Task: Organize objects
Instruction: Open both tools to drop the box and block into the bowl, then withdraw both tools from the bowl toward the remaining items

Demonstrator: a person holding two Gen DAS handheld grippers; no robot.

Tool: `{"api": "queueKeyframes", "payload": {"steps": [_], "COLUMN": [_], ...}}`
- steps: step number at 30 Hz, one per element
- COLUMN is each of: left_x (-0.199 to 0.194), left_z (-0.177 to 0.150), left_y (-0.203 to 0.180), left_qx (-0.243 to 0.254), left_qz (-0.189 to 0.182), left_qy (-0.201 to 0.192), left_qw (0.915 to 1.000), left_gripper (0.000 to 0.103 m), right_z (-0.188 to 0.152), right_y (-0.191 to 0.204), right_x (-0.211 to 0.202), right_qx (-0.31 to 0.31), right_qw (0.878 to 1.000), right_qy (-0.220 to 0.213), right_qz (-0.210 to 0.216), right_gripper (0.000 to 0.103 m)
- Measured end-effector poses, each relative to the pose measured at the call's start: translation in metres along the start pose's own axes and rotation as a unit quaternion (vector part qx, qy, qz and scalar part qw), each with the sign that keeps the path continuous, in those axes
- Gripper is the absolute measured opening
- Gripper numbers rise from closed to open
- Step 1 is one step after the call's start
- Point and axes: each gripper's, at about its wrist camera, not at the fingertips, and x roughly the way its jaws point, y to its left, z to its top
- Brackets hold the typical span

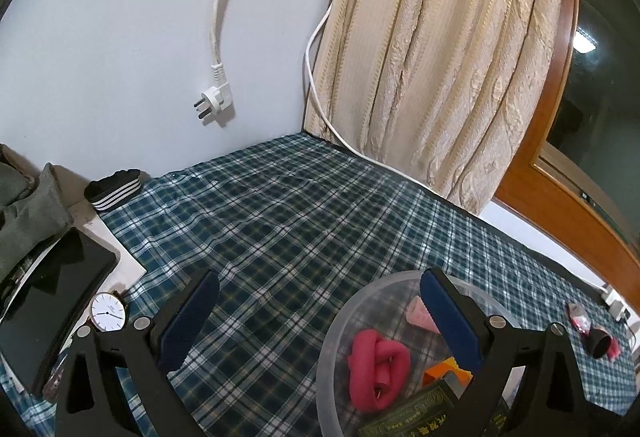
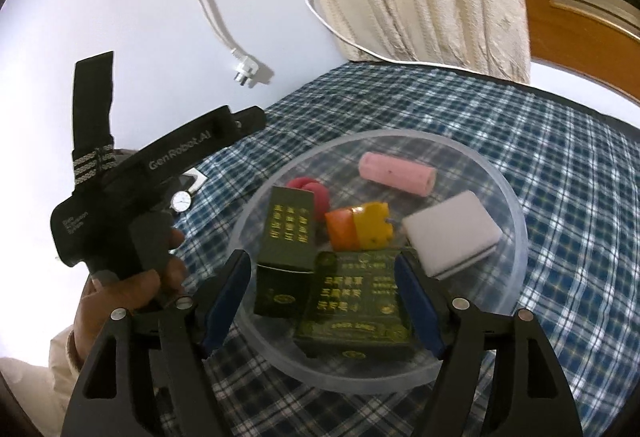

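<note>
Objects sit gathered in a clear plastic bowl (image 2: 516, 205) on the plaid bed sheet (image 2: 560, 141). Contents, right wrist view: pink foam roller (image 2: 396, 173) at the far side; red twisted foam piece (image 2: 316, 193) at far left; orange-and-yellow block (image 2: 360, 225) at centre; white sponge (image 2: 452, 233) at right. One dark green box (image 2: 286, 233) stands upright at left; a second dark green box (image 2: 352, 313) lies flat at the near rim, touching the upright one.

Right claw (image 2: 324, 301): jaws spread wide, nothing gripped. The flat green box lies between its blue pads (image 2: 416, 305), apart from both as far as can be seen.

Left claw (image 1: 316, 321): jaws also wide, empty. In its own view the right-hand pad (image 1: 448, 321) hangs over the bowl, the left-hand pad over bare sheet. A hand (image 2: 132, 289) grips its handle, just left of the bowl.

Outside the bowl: a small red and black item (image 1: 596, 333) on the sheet to the right, well apart; a wristwatch (image 1: 107, 312) beside a dark tablet (image 1: 52, 301) on the left; a white plug (image 1: 214, 103) hanging against the wall.
</note>
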Motion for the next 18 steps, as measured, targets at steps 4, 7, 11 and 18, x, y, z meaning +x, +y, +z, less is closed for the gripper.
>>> {"api": "queueKeyframes", "payload": {"steps": [4,7,11,18], "left_x": [0.000,0.001,0.001,0.004], "left_z": [-0.002,-0.002,-0.003,-0.005], "left_y": [-0.002,-0.004,-0.006,-0.012], "left_qx": [0.007,0.011,0.017,0.030], "left_qz": [-0.001,-0.004,-0.007,-0.011], "left_qy": [0.001,0.004,0.005,0.013], "left_qw": [1.0000,0.9999,0.9998,0.9994], "left_gripper": [0.102,0.102,0.102,0.102], "right_z": [-0.001,0.000,0.003,0.002], "right_y": [0.000,0.000,0.000,-0.001], "right_x": [0.004,0.010,0.017,0.011], "right_qx": [-0.001,-0.009,-0.015,-0.015], "right_qw": [1.000,1.000,0.999,0.999], "right_qy": [0.003,0.006,0.007,-0.001], "right_qz": [-0.014,-0.029,-0.038,-0.039], "right_gripper": [0.076,0.076,0.076,0.076]}}
